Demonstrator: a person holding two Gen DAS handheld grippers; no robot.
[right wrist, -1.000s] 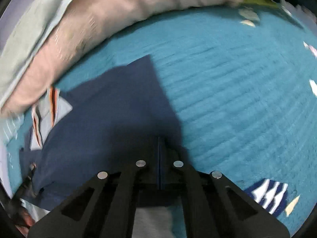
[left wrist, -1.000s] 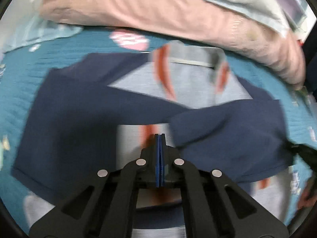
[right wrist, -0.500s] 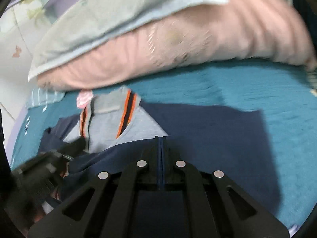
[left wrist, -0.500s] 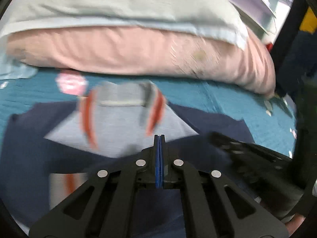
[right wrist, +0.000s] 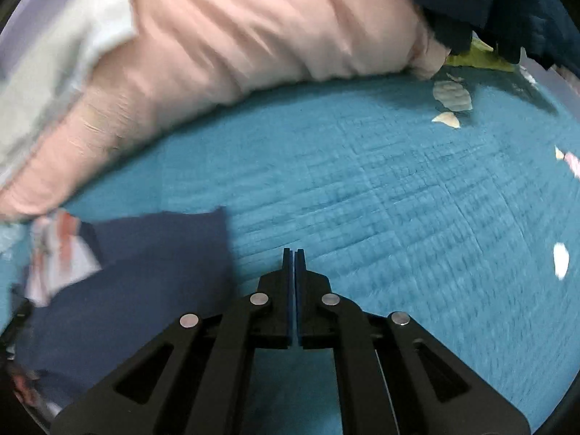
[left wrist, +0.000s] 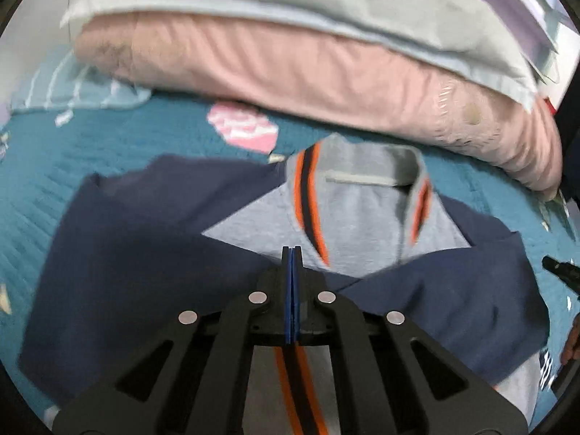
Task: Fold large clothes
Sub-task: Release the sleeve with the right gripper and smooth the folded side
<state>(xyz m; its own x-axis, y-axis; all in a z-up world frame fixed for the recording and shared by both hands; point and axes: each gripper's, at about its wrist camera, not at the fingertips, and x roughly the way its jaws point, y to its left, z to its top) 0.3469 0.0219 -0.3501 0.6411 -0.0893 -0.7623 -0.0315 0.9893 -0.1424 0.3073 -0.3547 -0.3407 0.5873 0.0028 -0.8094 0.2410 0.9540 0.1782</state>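
**Both sleeves folded in; the lengthwise folds remain**

The grey jersey jacket with navy sleeves and orange-and-black trim (left wrist: 359,224) lies flat on the teal quilted bedspread (right wrist: 362,188), its collar toward the long pink pillow (left wrist: 290,72) that runs along the far edge of the bed. Taking the collar as landmark: the 2 navy sleeves have been brought across the chest just below it, so that only a grey triangle of the front shows between them. The lower body of the jacket runs on beneath the left gripper (left wrist: 291,250), toward the camera, and appears not yet folded.

The left gripper hangs over the middle of the jacket, below the collar, with its blue pads pressed together and nothing visibly caught between them. The right gripper (right wrist: 293,253) sits off to the right of the jacket, above bare bedspread beside the folded navy sleeve (right wrist: 145,272); its jaws stand nearly closed, with a thin slit between them, and hold nothing.

As a judgement, the task is roughly half done: the sleeve folds look complete, while folding the hem up toward the collar, and any final tidying, is still to come.
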